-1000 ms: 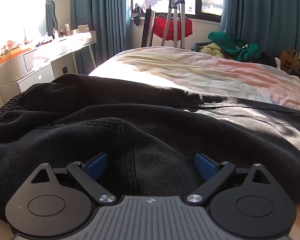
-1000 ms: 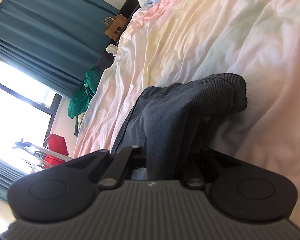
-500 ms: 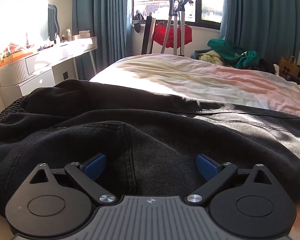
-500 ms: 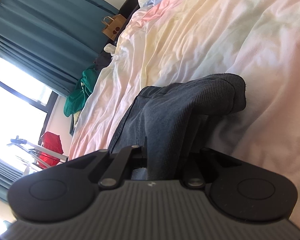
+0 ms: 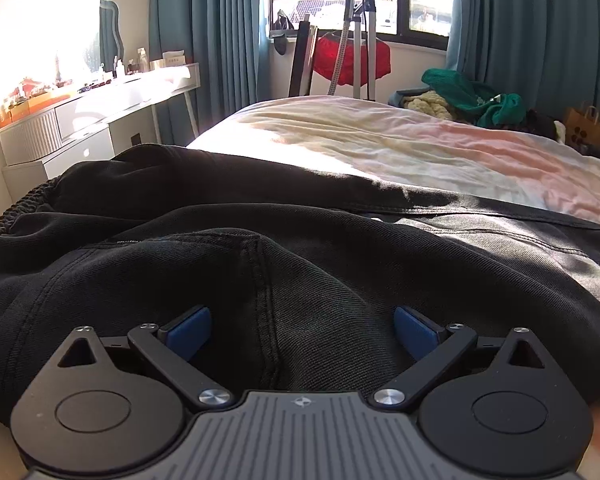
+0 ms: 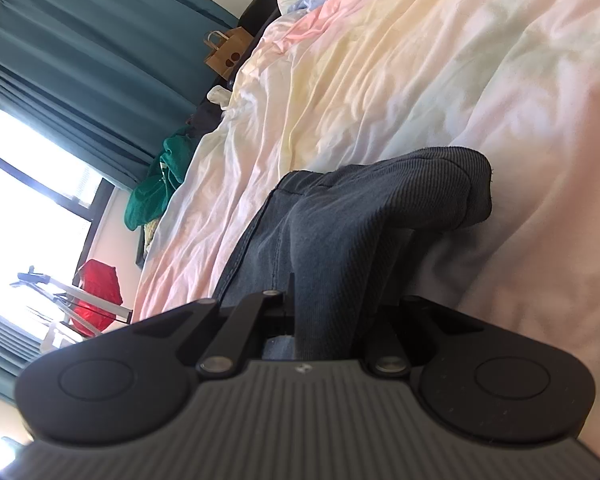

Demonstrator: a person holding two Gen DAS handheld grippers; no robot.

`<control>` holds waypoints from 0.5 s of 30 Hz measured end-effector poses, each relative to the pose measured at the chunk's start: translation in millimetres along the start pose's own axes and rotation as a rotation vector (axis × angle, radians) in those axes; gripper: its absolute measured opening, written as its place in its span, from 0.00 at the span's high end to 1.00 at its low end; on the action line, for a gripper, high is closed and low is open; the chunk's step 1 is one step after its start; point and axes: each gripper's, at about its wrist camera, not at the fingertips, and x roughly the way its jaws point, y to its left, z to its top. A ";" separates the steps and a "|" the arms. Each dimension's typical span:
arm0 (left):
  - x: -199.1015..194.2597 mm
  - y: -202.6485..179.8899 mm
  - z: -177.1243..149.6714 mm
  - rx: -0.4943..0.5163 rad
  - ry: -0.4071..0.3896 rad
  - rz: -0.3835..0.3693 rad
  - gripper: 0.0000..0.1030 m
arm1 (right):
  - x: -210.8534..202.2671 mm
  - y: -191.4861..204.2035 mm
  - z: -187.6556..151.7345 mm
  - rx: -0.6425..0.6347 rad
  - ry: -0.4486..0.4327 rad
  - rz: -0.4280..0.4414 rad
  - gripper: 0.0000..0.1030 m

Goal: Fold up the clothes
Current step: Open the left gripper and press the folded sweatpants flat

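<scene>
A pair of black trousers (image 5: 260, 248) lies spread across the near end of the bed (image 5: 400, 140), its gathered elastic waistband toward the white desk (image 5: 100, 112) on the left and a leg running off to the right over the pastel sheet. The left tool (image 5: 302, 326) sits low over the seat of the trousers with its blue pads (image 5: 190, 330) set wide apart, a stitched seam running up between them and nothing pinched. The right tool (image 6: 324, 320) is tilted on its side and closed on the trousers' cuff (image 6: 380, 216), which bunches up from between its fingers and curls over above the sheet. Beyond the bed hang teal curtains (image 5: 520, 28) at a bright window, with a heap of green clothing (image 5: 472, 98), a brown paper bag (image 5: 584, 126) and a red garment (image 5: 352, 60) on a stand.
</scene>
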 end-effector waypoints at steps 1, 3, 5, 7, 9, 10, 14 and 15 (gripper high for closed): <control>0.0 -0.7 -0.8 0.008 -0.001 0.002 0.03 | 0.2 1.1 0.0 -0.006 -0.002 -0.003 0.91; 0.0 -2.0 -2.1 0.021 -0.002 0.006 0.02 | -0.4 4.5 -0.6 -0.024 -0.009 -0.006 0.91; 0.3 -2.9 -3.2 0.029 -0.002 0.008 0.02 | -1.6 9.0 -1.2 -0.050 -0.020 -0.007 0.91; 1.4 -3.6 -3.6 0.038 -0.001 0.012 0.02 | -3.2 14.1 -1.1 -0.088 -0.030 -0.005 0.91; 2.9 -4.4 -3.9 0.053 0.002 0.022 0.00 | -4.7 17.2 -0.5 -0.117 -0.038 -0.001 0.91; 3.3 -4.6 -3.9 0.054 0.002 0.023 0.00 | -5.2 17.5 -0.1 -0.123 -0.038 0.001 0.91; 4.0 -5.1 -3.0 0.056 0.003 0.027 0.00 | -5.5 16.8 1.1 -0.141 -0.033 0.001 0.91; 4.0 -5.0 -2.8 0.057 0.004 0.027 0.00 | -5.6 16.3 1.4 -0.138 -0.031 0.002 0.91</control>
